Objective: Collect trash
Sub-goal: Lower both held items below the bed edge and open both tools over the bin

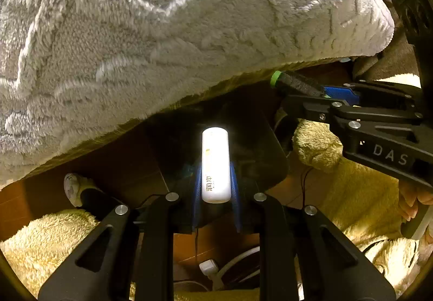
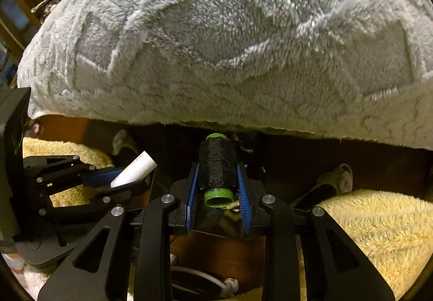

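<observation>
Under blanket (image 1: 173,38), tube (image 1: 215,164) lengthwise forward.

Readable markings in the left wrist view

The characters "润巾" are printed sideways on the white tube (image 1: 215,165) at lower centre; smaller print beneath cannot be read. "DAS" is lettered on the right claw (image 1: 297,84) arm at right; nothing legible elsewhere.

white tube (image 1: 215,165): long, round, small dark letters on its side, lying lengthwise, squeezed between two blue pads, just under the edge of the gray fluffy blanket (image 1: 162,30) | black thread spool (image 2: 217,169): green ends, near end hollow, lying lengthwise, squeezed between blue pads, its far end right under the blanket's edge
</observation>
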`<state>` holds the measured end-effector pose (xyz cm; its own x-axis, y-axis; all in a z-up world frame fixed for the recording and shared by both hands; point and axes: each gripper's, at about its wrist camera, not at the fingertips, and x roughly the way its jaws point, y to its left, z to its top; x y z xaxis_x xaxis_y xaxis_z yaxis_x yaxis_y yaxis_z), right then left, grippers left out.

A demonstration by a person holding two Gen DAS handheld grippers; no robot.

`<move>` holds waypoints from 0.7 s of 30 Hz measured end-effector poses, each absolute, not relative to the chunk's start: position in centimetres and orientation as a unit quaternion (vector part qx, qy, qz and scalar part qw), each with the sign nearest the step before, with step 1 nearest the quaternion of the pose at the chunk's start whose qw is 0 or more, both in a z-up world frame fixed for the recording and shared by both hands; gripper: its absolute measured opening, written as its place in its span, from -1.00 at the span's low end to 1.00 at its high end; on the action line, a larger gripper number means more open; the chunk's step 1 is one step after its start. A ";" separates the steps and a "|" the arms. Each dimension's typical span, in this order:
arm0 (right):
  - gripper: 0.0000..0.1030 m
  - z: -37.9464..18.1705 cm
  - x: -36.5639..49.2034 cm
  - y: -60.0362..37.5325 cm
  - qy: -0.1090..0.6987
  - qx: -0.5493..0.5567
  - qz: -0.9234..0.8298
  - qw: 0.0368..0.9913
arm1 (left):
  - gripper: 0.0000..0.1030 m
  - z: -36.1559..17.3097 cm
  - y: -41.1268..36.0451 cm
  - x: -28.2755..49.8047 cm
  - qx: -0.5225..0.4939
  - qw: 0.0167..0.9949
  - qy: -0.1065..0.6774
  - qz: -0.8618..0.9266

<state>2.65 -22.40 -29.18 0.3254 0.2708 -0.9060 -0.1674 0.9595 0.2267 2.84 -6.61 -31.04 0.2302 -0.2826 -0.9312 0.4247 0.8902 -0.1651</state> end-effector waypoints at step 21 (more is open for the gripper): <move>0.62 -19.2 3.6 -26.3 0.460 0.059 0.078 0.883 | 0.32 -24.2 -4.0 4.0 0.064 0.843 0.505 -0.173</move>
